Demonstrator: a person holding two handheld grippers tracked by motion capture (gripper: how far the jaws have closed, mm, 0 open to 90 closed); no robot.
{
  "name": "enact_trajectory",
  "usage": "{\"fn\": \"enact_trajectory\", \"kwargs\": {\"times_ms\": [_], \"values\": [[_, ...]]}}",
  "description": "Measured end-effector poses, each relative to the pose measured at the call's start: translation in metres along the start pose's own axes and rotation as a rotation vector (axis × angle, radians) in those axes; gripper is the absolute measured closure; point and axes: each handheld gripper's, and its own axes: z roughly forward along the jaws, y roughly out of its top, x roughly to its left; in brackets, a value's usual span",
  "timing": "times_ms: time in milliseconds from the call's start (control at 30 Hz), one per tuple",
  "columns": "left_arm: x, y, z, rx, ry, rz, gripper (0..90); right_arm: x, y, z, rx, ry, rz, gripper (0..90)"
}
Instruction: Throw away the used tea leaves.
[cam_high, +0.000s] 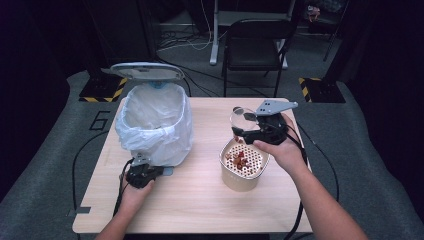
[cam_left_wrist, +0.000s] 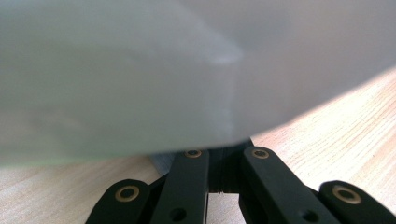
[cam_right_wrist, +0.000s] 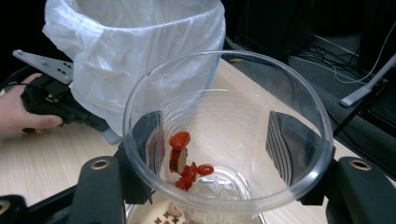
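Over the beige perforated strainer pot (cam_high: 243, 165): right gripper (cam_high: 248, 131) grasping clear plastic cup (cam_right_wrist: 224, 140), red bits (cam_right_wrist: 184, 161) inside.
Surface (cam_high: 195, 200), left: left gripper (cam_high: 150, 172) clenched at white-bagged bin's (cam_high: 155, 122) base.

The tabletop (cam_high: 200, 200) is evenly lit from above; the room beyond it falls dark. In the left gripper view the bag (cam_left_wrist: 140, 79) is a pale, unfocused blur. The cup (cam_right_wrist: 224, 135) shows soft glare on its rim.
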Motion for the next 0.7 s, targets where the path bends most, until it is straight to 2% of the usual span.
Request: {"fn": "enact_trajectory", "kwargs": {"times_ms": [200, 400, 600, 700], "values": [[0.0, 0.0, 0.0, 0.0, -0.002, -0.003, 90.0, 0.009, 0.01, 0.007, 0.001, 0.019, -0.018, 36.8], [0.0, 0.0, 0.0, -0.002, -0.001, -0.003, 90.0, 0.015, 0.019, 0.026, -0.004, 0.055, -0.002, 36.8], [0.0, 0.0, 0.0, 0.005, -0.001, -0.001, 90.0, 0.026, 0.035, 0.037, -0.026, 0.085, 0.013, 36.9], [0.0, 0.0, 0.0, 0.004, 0.0, -0.001, 90.0, 0.03, 0.04, 0.04, -0.031, 0.094, 0.005, 37.0]]}}
